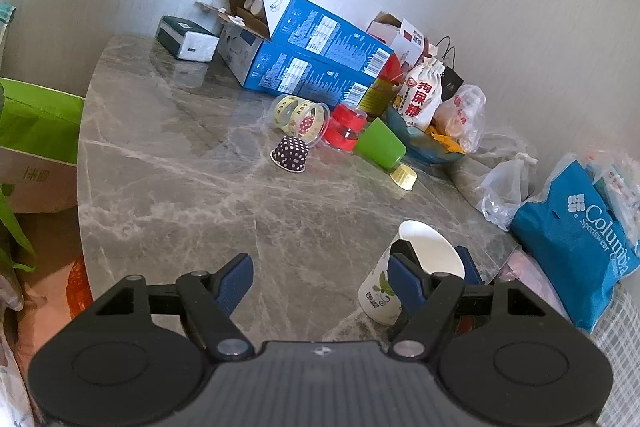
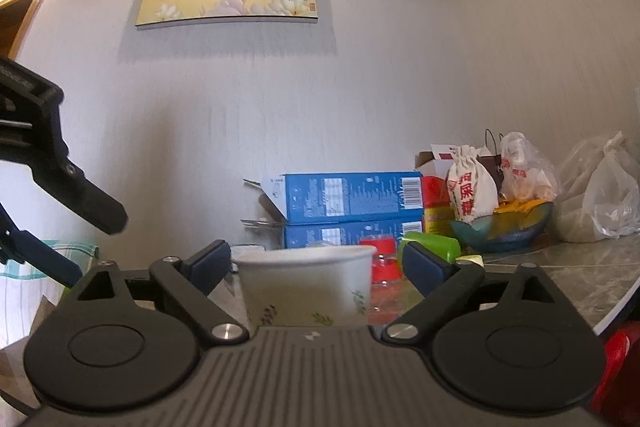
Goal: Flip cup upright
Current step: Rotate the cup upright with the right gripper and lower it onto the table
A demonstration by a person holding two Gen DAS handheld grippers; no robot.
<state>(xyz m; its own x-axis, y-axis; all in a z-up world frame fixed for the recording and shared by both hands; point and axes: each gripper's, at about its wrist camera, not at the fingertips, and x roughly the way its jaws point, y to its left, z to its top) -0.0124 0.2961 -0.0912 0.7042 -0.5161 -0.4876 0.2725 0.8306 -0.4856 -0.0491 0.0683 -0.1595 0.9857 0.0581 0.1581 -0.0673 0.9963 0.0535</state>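
Far left, off the table's edge, stands a green paper bag [image 1: 40,123]. The grey marble table [image 1: 168,187] stretches out from it. At the back, by the wall, lies a green-and-white tissue pack [image 1: 188,39], then two long blue cardboard boxes [image 1: 312,59], one stacked on the other, the top one with its flaps open.

The left gripper [image 1: 320,281] hangs low over the table's near part with its jaws spread wide and nothing between them. In the left wrist view its right finger overlaps the side of the white paper cup with a green leaf print [image 1: 416,267]; I cannot tell whether the two touch.

That cup stands upright, mouth up, near the front right edge of the table. The right gripper [image 2: 316,263] has it between its fingers, jaws wide apart, with a gap showing on either side of the rim.

In front of the boxes lie a clear cup with yellow bands [image 1: 300,115] on its side, a dark polka-dot paper liner [image 1: 290,155], a red plastic cup [image 1: 344,127] and a green plastic cup [image 1: 380,143], also tipped over. Behind them a white cloth pouch with red characters [image 1: 424,95] leans in a blue bowl [image 1: 432,153]. Far right sits a blue Columbia bag [image 1: 572,247].
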